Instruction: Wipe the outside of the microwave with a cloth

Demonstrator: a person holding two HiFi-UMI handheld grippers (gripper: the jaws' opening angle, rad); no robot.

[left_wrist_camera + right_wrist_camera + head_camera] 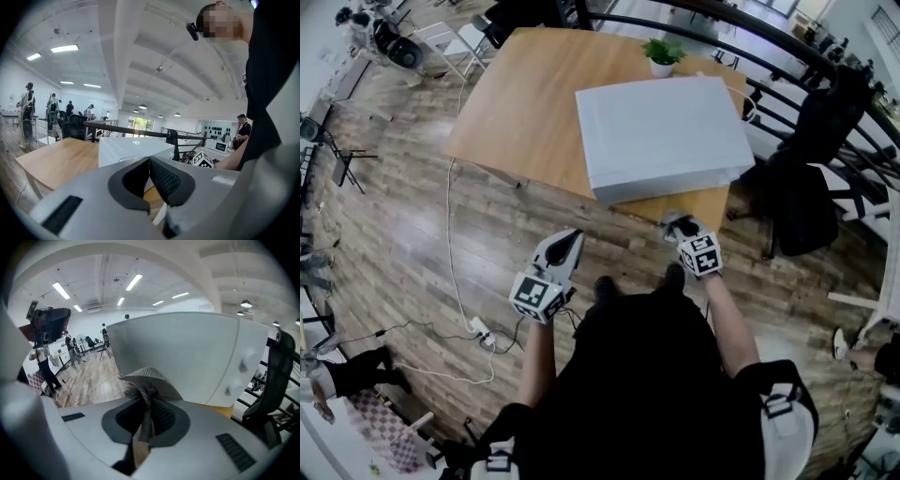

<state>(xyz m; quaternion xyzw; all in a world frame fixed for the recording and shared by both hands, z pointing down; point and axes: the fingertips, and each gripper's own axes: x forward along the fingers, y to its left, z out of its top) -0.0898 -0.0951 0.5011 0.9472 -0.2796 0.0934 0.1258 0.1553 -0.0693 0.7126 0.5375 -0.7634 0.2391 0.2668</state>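
Observation:
A white microwave (pixel 661 136) stands on a wooden table (pixel 525 103), its front toward me. My right gripper (pixel 680 226) is shut on a grey waffle-weave cloth (pixel 145 380), and the cloth's bunched edge lies against the lower front of the microwave (pixel 187 357), left of its two knobs (pixel 243 364). My left gripper (pixel 569 246) hangs below the table's near edge, away from the microwave (pixel 133 147), jaws shut with nothing between them.
A small potted plant (pixel 662 54) stands behind the microwave. Black railing (pixel 787 56) and a dark office chair (pixel 811 187) are at the right. A white cable and power strip (pixel 478 328) lie on the wood floor at the left. People stand far off.

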